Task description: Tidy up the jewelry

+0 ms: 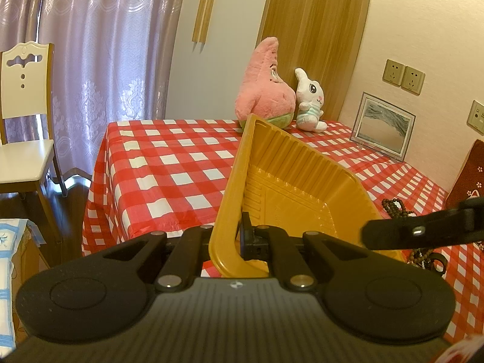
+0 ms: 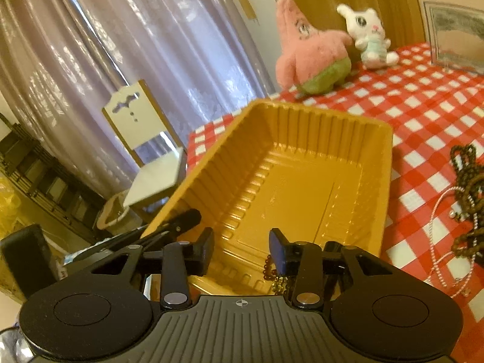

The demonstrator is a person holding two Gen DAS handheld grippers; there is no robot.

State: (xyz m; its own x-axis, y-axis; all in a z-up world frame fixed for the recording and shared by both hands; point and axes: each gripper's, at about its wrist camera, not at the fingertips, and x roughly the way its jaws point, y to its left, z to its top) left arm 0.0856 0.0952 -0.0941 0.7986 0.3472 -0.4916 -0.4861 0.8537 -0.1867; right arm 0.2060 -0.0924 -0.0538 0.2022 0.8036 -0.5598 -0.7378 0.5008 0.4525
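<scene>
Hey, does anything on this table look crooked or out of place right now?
Yes. The gold tray is tipped up on a slant rather than lying flat on the checked tablecloth, because the left gripper is clamped on its rim. Bead strings also lie in a loose tangle on the cloth beside it.

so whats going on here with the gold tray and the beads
A person is sorting jewelry with two handheld grippers. The left gripper is shut on the rim of the gold plastic tray, holding it tilted at the edge of the checkered table. The right gripper is open over the tray's near end, with a beaded piece lying just below its fingers. More bead strands lie on the cloth beside the tray.
</scene>
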